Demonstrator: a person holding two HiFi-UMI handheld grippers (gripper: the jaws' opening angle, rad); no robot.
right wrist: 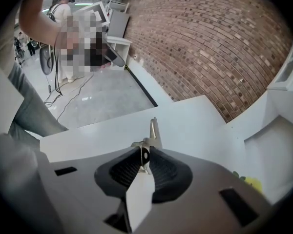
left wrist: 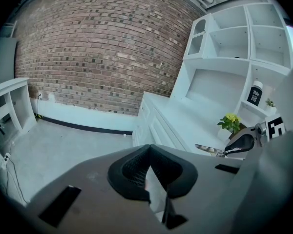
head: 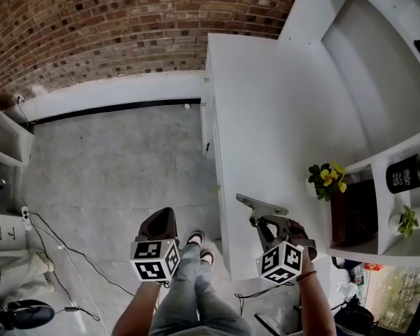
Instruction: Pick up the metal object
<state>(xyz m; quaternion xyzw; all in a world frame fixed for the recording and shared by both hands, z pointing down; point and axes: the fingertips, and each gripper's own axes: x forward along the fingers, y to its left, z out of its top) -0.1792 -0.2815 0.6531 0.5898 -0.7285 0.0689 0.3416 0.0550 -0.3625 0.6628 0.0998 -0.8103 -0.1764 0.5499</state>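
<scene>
Gripping the metal object (right wrist: 153, 130) by its near end, the right gripper (right wrist: 144, 161) has its jaws clenched on the piece. The piece juts forward over the white counter (head: 266, 117), just inside the counter's front edge and close to its near corner. Beyond it the counter's bare top runs on. A potted yellow flower (head: 327, 177) stands toward the counter's back, beside the shelves (head: 385, 215). The left gripper (left wrist: 149, 174) hangs off the counter's front edge, above open grey floor (head: 112, 166), its jaws pressed together on nothing.
</scene>
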